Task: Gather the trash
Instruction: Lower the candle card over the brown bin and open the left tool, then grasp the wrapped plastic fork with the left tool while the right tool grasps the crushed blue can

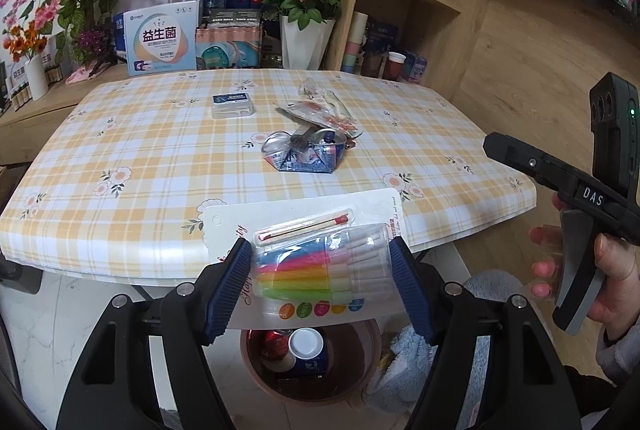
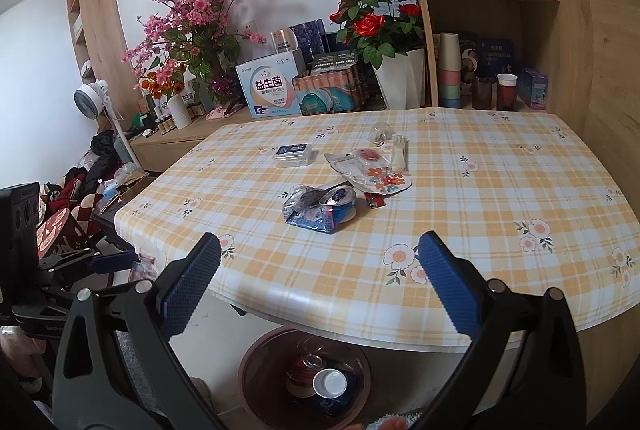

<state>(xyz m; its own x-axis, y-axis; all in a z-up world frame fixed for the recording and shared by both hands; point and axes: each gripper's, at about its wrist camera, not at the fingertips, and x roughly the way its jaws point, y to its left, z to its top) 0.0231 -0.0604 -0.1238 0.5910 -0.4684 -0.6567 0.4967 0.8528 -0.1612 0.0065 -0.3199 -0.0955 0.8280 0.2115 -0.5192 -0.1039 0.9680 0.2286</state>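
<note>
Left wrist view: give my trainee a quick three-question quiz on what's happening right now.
1. True or false: the left gripper is shut on the candle pack.
2. What sits directly below that pack? A) bin B) fan C) vase
3. Fill in: the right gripper is ____.

Key: 1 true. 2 A, the bin, already holding cans. 3 open, empty, facing the crushed can on the table.

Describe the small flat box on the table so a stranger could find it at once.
On the checked table, look at the far side, nearest the flower pots. The small flat box lies alone there, left of the pile of wrappers. It alone has a clear body with a dark blue label on top.
</note>
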